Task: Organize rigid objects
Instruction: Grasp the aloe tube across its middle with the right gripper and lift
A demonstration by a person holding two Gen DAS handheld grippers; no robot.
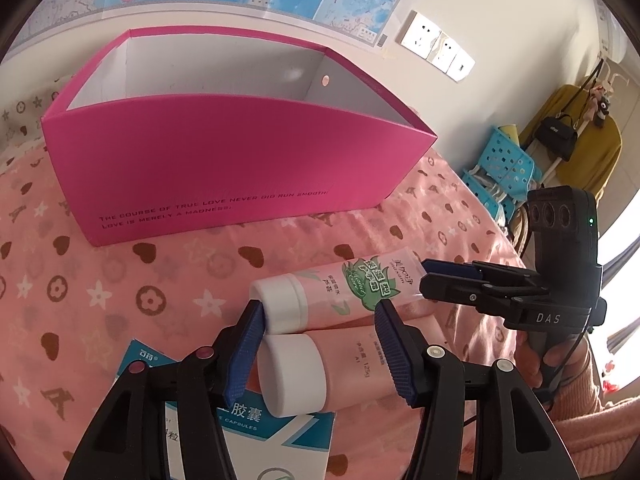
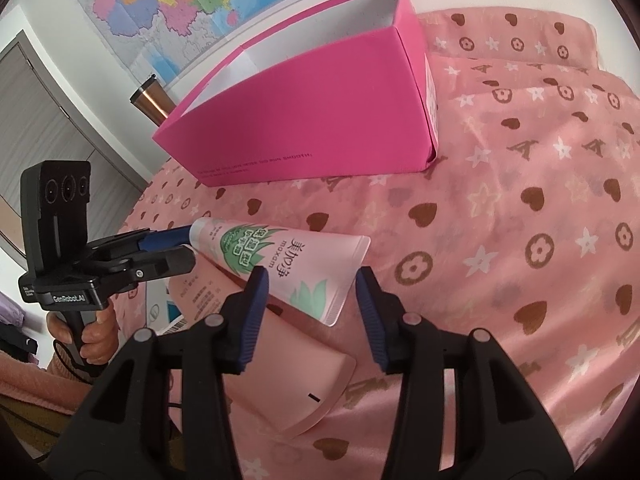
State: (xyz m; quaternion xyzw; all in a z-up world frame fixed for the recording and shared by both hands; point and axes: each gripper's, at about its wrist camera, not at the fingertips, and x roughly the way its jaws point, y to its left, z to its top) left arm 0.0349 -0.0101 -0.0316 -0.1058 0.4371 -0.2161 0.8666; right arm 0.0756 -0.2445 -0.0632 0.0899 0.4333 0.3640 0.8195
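Two pink tubes with white caps lie side by side on the pink bedspread. The upper tube [image 1: 352,292] [image 2: 280,268] has green leaf print; the lower, plainer tube [image 1: 352,364] [image 2: 280,360] lies beside it. My left gripper [image 1: 320,348] is open, its fingers straddling the cap ends of both tubes. My right gripper [image 2: 308,312] is open around the flat tail end of the upper tube; it shows in the left wrist view [image 1: 436,284]. The left gripper also shows in the right wrist view [image 2: 176,248]. An open pink box [image 1: 224,152] [image 2: 312,120] stands behind, its visible inside bare.
A white and blue medicine carton [image 1: 276,432] lies under my left gripper. A wall with a map [image 2: 180,0] and sockets [image 1: 436,46] is behind the box. Blue baskets [image 1: 500,168] stand beyond the bed's right edge. A metal cup [image 2: 150,100] stands by the wall.
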